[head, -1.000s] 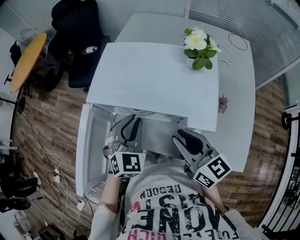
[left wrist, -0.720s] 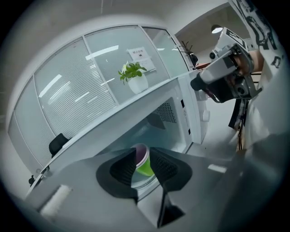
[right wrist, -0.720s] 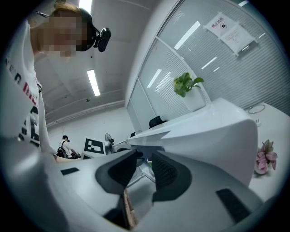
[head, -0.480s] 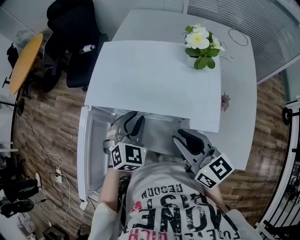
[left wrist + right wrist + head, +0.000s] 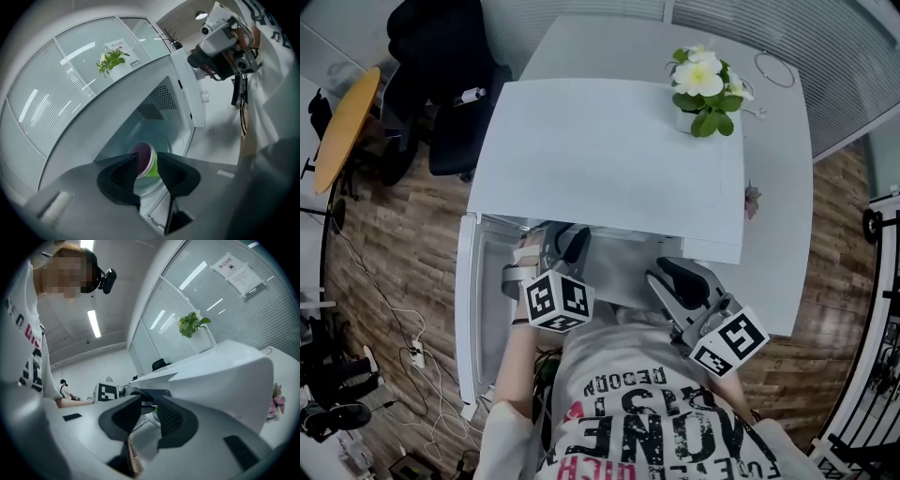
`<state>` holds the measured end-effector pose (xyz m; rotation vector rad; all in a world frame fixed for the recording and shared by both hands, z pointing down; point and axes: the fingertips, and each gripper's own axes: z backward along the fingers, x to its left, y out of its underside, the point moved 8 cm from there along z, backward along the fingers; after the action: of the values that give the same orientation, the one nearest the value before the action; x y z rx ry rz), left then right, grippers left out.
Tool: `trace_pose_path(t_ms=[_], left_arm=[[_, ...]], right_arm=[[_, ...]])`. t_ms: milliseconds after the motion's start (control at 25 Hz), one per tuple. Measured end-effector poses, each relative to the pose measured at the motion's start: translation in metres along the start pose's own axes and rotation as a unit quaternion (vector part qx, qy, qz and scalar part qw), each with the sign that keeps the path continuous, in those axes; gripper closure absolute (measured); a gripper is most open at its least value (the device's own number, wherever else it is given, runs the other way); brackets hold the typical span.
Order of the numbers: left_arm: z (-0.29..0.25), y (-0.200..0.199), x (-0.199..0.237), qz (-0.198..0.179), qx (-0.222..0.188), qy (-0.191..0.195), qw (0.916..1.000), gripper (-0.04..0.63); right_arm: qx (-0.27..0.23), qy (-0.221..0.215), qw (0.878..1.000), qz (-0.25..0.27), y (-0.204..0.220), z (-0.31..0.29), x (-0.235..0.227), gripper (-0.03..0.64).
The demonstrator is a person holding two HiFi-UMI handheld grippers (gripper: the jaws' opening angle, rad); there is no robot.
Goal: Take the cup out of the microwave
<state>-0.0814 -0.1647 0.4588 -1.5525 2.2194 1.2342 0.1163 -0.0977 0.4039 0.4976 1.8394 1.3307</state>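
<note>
White surface [image 5: 780, 187] is carrying the microwave [image 5: 609, 159] in the head view. Its door [image 5: 469, 309] is hanging open at left, and a potted plant [image 5: 701, 86] is sitting at its far right top corner. Left tongs [image 5: 562, 236] are pointing into the cavity mouth. Right tongs [image 5: 664, 274] are hovering at the opening's right side.

Left gripper view: left tongs are spread, having just been opening. The green cup [image 5: 151, 168] is sitting inside the microwave and showing in the gap, with the pads not pressing it.

Right gripper view: right tongs are gaping and pinching nothing.
</note>
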Motion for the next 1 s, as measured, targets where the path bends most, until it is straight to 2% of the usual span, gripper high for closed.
trace_pose_path(t_ms=[600,1000], left_arm=[[-0.019,0.007,-0.003,-0.055,0.037,0.040,0.9970,0.463],[-0.024,0.007,-0.007,-0.050,0.041,0.058,0.9963,0.517]], right_arm=[[0.000,0.003,1.000,-0.002,0.002,-0.001,-0.001,0.502],[0.005,0.003,1.000,-0.005,0.003,0.000,-0.001,0.502]])
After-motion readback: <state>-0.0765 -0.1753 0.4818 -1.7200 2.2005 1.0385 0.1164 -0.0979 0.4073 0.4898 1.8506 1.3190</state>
